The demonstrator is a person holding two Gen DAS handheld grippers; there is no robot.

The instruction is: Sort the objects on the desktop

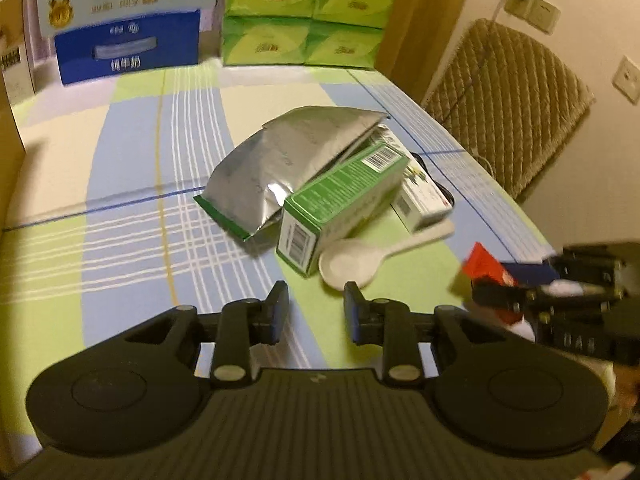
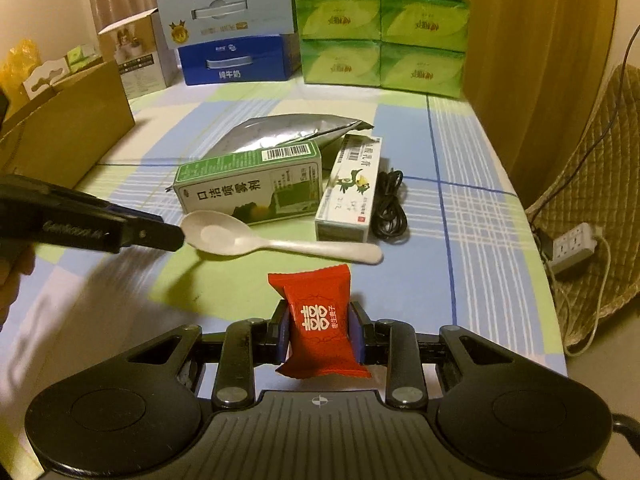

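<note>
At the left of the right wrist view, the left tool (image 2: 176, 236) hangs empty, jaws slightly apart, beside the stiff, light spoon (image 2: 256, 238). At lower centre the right tool (image 2: 322, 336) clamps a soft, crinkly red candy packet (image 2: 320, 328) mid-body. Bare tabletop (image 2: 480, 280) lies rightward before its edge.

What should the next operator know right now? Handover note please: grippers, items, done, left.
Right gripper: shut on the red candy packet, held above the near table edge.
Left gripper: nothing between its pads, a gap shows; tips near the bowl of the white spoon.
On the tablecloth: silver foil bag, green box leaning on it, white box, black cable, spoon in front.
Done: candy picked up.
Left: place the candy; everything else still clustered mid-table. Cardboard box stands at left; destination unclear.
</note>
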